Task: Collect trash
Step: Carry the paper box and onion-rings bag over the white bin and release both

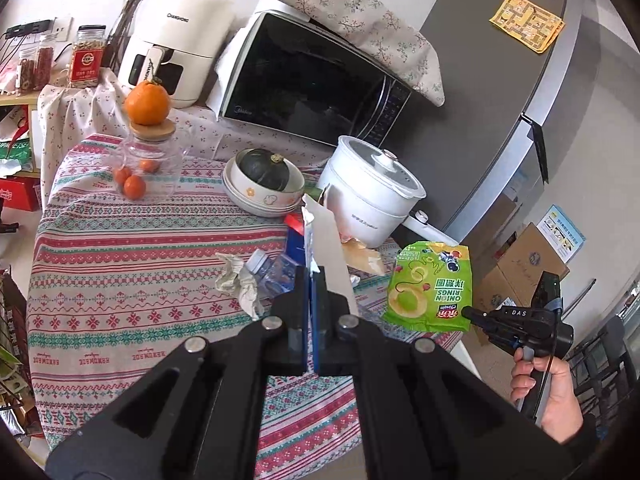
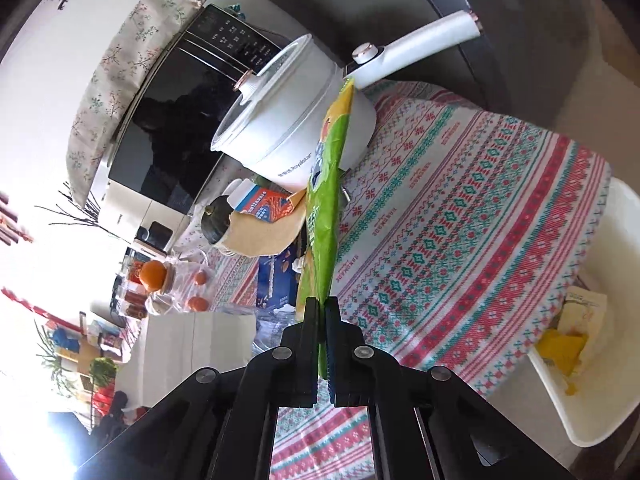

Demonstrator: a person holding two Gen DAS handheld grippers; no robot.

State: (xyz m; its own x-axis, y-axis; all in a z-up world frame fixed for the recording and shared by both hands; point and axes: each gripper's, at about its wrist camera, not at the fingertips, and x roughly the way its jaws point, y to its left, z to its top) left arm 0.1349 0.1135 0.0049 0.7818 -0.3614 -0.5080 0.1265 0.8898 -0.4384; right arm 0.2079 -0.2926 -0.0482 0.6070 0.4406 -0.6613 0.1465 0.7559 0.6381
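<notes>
My left gripper is shut on a white and blue carton and holds it above the patterned tablecloth. My right gripper is shut on the edge of a green onion rings snack bag, held edge-on above the table; the bag and the right gripper also show at the right of the left wrist view. On the table lie a crumpled tissue, a crushed clear plastic bottle and a brown paper wrapper.
A white electric pot stands behind the trash, with bowls holding a dark squash, a glass jar with oranges, a microwave and an air fryer. A grey fridge is at the right. Cardboard boxes sit on the floor.
</notes>
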